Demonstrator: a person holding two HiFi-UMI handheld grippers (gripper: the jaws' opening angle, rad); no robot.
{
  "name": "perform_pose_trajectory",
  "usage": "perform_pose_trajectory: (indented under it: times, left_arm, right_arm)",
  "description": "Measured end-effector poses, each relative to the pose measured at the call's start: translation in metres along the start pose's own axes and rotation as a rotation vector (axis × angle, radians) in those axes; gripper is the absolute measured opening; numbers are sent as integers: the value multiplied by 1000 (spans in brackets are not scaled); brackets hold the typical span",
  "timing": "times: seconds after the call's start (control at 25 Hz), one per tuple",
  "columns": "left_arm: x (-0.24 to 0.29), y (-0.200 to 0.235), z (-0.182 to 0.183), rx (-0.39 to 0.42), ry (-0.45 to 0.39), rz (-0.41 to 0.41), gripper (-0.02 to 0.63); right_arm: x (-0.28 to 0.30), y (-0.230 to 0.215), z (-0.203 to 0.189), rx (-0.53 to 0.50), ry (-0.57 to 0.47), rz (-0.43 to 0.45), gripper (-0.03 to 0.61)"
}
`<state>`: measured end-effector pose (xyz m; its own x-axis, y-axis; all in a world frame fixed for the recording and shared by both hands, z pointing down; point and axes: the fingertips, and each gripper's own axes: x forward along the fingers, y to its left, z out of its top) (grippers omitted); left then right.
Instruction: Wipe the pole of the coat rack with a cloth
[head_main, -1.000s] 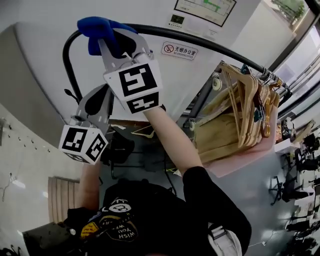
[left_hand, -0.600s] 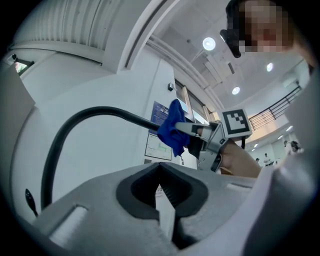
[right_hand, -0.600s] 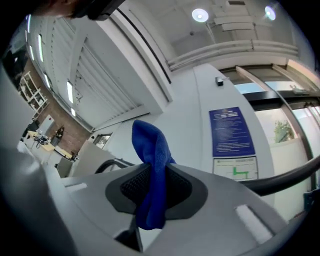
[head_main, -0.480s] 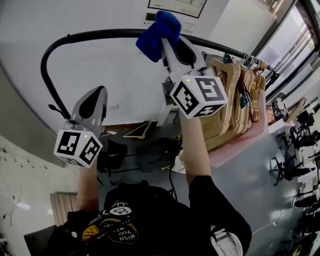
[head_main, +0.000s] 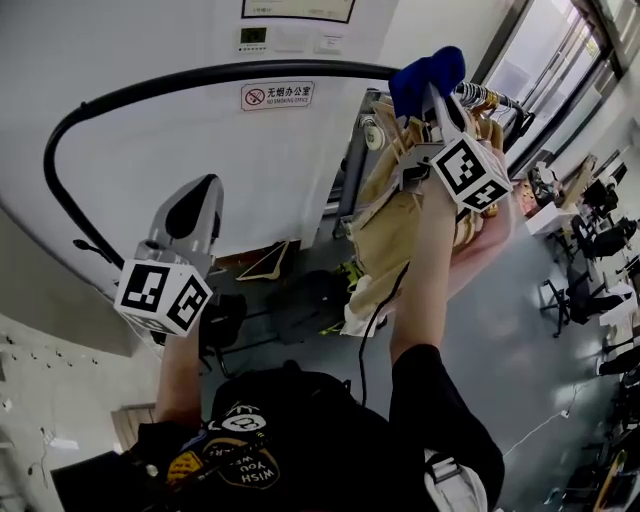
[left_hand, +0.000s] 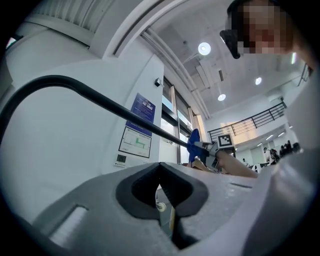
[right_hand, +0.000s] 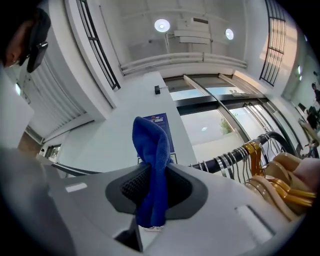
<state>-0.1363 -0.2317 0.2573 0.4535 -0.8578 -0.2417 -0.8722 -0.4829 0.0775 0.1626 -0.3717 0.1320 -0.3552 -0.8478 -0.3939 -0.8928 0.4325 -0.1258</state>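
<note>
The coat rack's black pole (head_main: 200, 78) curves up from the left and runs across the top of the head view. My right gripper (head_main: 430, 92) is raised to the pole's right stretch and is shut on a blue cloth (head_main: 427, 72), which bunches out above the jaws at the pole. In the right gripper view the cloth (right_hand: 152, 165) hangs pinched between the jaws, and the pole (right_hand: 227, 160) crosses behind it. My left gripper (head_main: 203, 190) is held lower, to the left and below the pole, shut and empty. The left gripper view has the pole (left_hand: 100, 102) overhead and the cloth (left_hand: 193, 145) far along it.
Several wooden hangers (head_main: 485, 130) crowd the pole's right end, just beyond the cloth, also in the right gripper view (right_hand: 280, 185). A beige garment (head_main: 395, 230) hangs below them. A white wall with a sign (head_main: 277, 95) stands behind the pole. Office chairs (head_main: 585, 290) stand on the floor at right.
My right gripper has carried the blue cloth along the pole from its left bend to the right, up to the hangers. The left gripper has stayed low at the left.
</note>
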Motion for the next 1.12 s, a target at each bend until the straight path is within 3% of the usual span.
perform_pose_trajectory:
  times: [0.4,1.12]
  left_arm:
    - [28,-19,4,29,-9,-35,0]
    - [58,-51,-10,26,11,-109,0]
  right_arm:
    - [-1,11,-4,-179,35,-60,73]
    - [1,10,-6,-215,63,-45,71]
